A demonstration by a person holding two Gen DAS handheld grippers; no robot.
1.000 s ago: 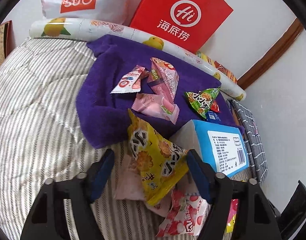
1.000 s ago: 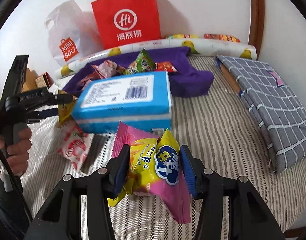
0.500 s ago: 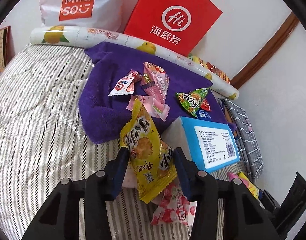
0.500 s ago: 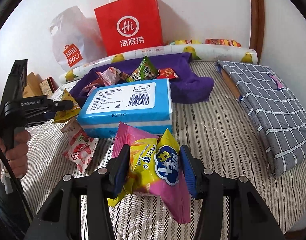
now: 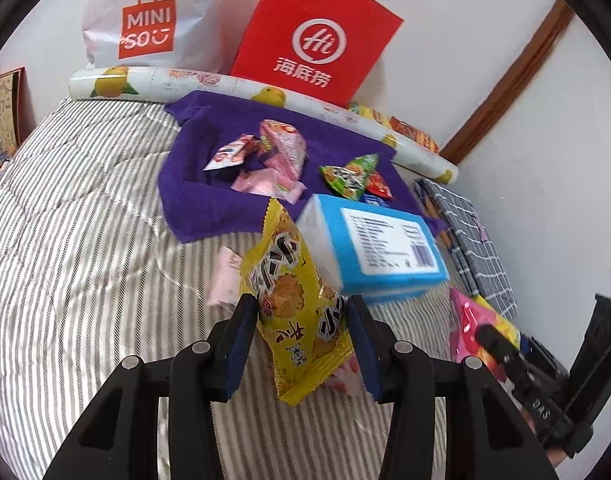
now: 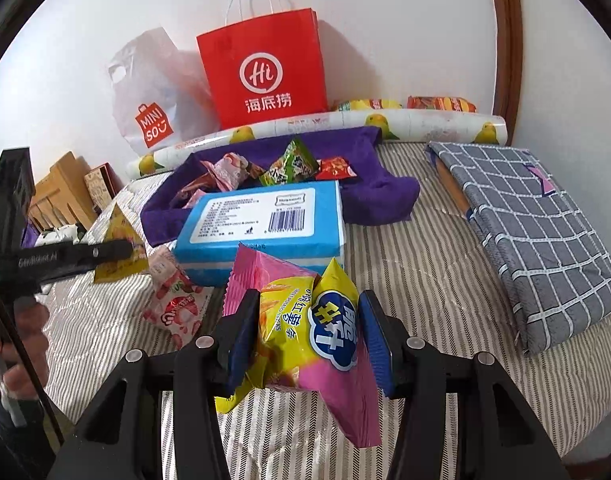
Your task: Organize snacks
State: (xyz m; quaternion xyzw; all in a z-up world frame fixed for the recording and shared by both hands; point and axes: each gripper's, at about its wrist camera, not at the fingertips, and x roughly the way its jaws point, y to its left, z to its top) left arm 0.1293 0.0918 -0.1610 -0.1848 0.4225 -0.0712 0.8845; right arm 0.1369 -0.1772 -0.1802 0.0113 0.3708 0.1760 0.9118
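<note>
My left gripper (image 5: 301,328) is shut on a yellow cracker packet (image 5: 293,296), held clear above the striped bed; from the right wrist view that gripper (image 6: 117,250) and its packet (image 6: 119,246) show at the left. My right gripper (image 6: 309,332) is shut on a pink and yellow crisp bag (image 6: 309,332), also lifted; it appears at the right edge of the left wrist view as a pink bag (image 5: 471,320). Several small snack packets (image 5: 273,156) lie on a purple towel (image 5: 193,196). A red-and-white strawberry packet (image 6: 177,306) lies on the bed beside a blue tissue pack (image 6: 261,220).
A red paper bag (image 6: 265,76) and a white plastic bag (image 6: 145,100) lean on the wall behind a rolled lemon-print sheet (image 6: 425,122). A grey checked folded cloth (image 6: 537,216) lies at the right. A person's hand (image 6: 21,344) holds the left gripper's handle.
The left gripper's jaws closed on the yellow cracker packet and lifted it off the bed, uncovering the packets beneath. The right gripper rose slightly, still holding its bag.
</note>
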